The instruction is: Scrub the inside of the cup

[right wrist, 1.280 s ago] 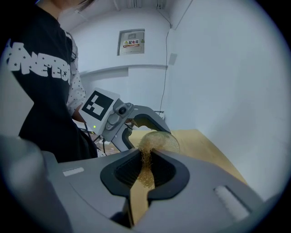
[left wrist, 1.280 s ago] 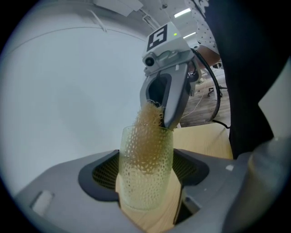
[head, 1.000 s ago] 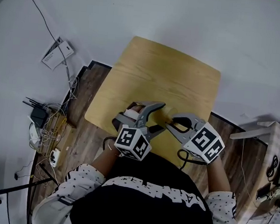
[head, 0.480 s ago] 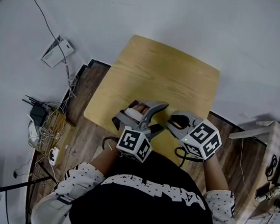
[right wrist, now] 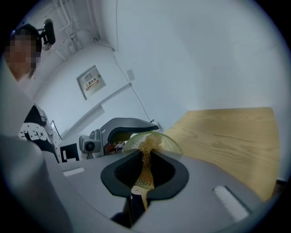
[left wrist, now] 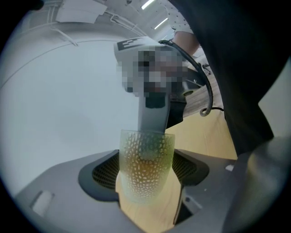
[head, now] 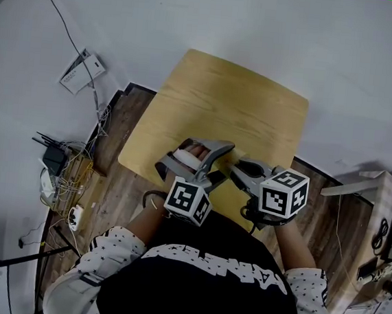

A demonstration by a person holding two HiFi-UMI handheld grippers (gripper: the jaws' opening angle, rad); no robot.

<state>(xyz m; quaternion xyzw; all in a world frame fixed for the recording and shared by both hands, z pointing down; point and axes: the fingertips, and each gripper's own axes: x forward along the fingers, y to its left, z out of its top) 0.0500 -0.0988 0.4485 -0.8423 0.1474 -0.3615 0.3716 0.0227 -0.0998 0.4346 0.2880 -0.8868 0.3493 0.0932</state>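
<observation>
Left gripper [left wrist: 146, 170] clamped across cup [left wrist: 146, 152], steadying it over surface [head: 242, 109], mouth toward right gripper [right wrist: 144, 176]. Right gripper pinched on brush [right wrist: 146, 157]; bristles reach just ahead into cup for scrubbing.

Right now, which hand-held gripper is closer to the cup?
Left. The left hand-held gripper clamps the cup between its jaws; the right hand-held gripper sits beside it, holding a brush into it.
</observation>
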